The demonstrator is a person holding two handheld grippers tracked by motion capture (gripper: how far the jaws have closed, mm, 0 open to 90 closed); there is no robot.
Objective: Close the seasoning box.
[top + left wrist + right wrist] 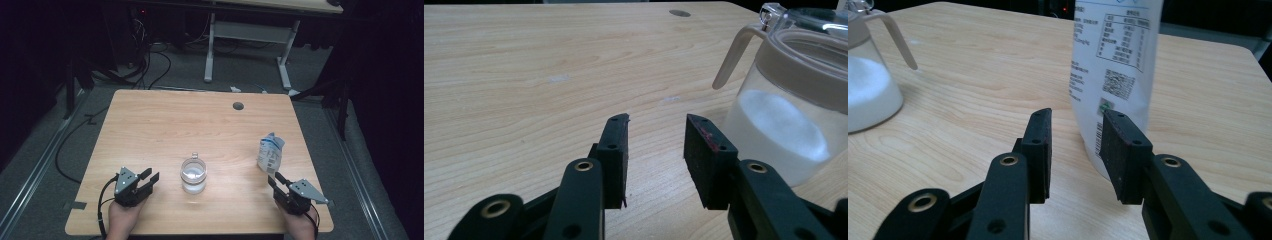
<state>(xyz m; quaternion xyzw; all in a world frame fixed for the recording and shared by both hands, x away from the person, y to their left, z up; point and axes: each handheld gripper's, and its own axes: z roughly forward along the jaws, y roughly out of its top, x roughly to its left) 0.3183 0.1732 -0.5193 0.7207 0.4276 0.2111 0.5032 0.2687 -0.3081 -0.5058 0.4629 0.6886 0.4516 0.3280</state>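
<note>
A clear jar [193, 175] with a pale lid band, a thin handle and white powder inside stands near the table's front middle. In the left gripper view the jar [784, 115] is just right of my left gripper [656, 120], whose jaws stand apart over bare wood. From above, the left gripper [151, 175] sits left of the jar. A white printed pouch [270, 152] stands upright at the right. My right gripper [275, 178] is just in front of it; in its own view the right gripper [1078, 115] is open, with the pouch [1115, 55] close beyond the tips, untouched.
The wooden table [175, 120] has a round cable hole [238, 106] near its far edge. Behind it stands another desk's white frame [250, 30], with cables on the floor at the back left. The jar [868, 90] also shows at far left in the right gripper view.
</note>
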